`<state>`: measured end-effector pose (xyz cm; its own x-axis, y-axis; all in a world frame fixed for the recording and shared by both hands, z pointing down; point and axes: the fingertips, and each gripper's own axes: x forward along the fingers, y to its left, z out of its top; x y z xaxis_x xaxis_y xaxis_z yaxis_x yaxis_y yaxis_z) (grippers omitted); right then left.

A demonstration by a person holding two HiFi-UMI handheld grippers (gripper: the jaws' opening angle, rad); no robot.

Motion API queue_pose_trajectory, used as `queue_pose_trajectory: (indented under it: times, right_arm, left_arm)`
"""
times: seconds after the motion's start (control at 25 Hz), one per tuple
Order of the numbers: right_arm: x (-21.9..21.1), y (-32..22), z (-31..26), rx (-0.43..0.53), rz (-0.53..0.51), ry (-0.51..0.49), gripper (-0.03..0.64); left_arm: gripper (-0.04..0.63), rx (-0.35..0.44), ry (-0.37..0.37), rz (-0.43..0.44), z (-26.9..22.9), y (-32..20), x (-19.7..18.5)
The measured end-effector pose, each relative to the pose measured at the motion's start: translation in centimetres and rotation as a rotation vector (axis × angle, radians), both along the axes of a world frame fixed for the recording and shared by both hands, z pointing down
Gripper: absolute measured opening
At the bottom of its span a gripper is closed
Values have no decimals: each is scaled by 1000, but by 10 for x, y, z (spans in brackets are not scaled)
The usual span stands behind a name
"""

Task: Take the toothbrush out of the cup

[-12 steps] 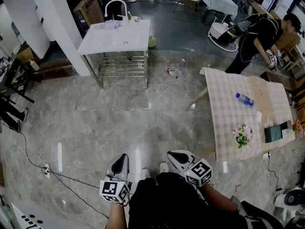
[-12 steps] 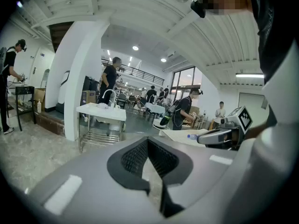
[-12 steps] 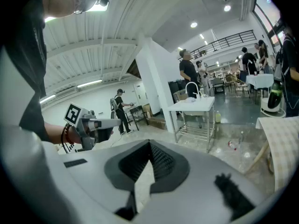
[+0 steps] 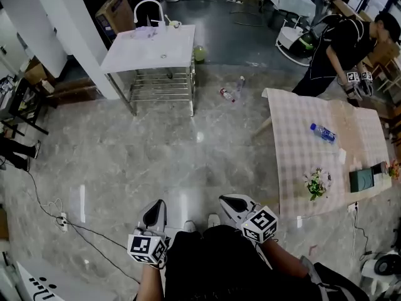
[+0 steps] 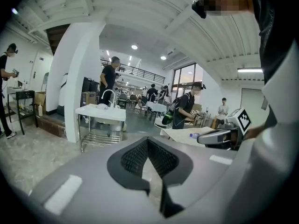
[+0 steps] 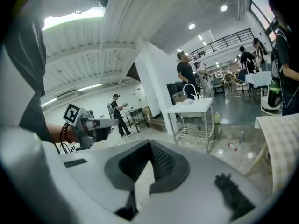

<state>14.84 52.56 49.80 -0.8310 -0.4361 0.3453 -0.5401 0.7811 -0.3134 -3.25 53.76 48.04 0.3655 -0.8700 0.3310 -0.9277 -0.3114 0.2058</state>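
Observation:
The white sink table (image 4: 150,52) with a curved faucet (image 4: 149,5) stands far off across the floor. A small cup-like thing (image 4: 177,24) sits next to the faucet; it is too small to make out a toothbrush. My left gripper (image 4: 158,207) and right gripper (image 4: 227,200) are held low, close to my body, over the marble floor. Both are shut with nothing between the jaws. The left gripper view looks along the left gripper (image 5: 148,141) toward the sink table (image 5: 100,112). The right gripper (image 6: 150,143) also faces the sink table (image 6: 191,107).
A table with a checked cloth (image 4: 294,124) stands at the right with a water bottle (image 4: 322,132), flowers (image 4: 316,182) and a dark box (image 4: 361,179). A person (image 4: 338,42) leans over it. Bottles (image 4: 230,93) lie on the floor. A power strip (image 4: 62,221) and cable lie at the left.
The head view has shifted slightly. Both grippers stay shut in nearly the same place; the person at the checked table has moved a little.

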Motion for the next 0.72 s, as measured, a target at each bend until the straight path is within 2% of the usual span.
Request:
queue_pose_trajectory:
  times: [0.24, 0.56, 0.72]
  right_arm:
    - [3, -18, -13, 37, -36, -49, 12]
    - [16, -28, -3, -11, -16, -97, 12]
    - [19, -40, -3, -3, 6, -98, 12]
  left_arm:
    - [9, 19, -20, -17, -15, -12, 9]
    - [9, 17, -32, -20, -9, -19, 17]
    - [9, 20, -35, -10, -10, -32, 20]
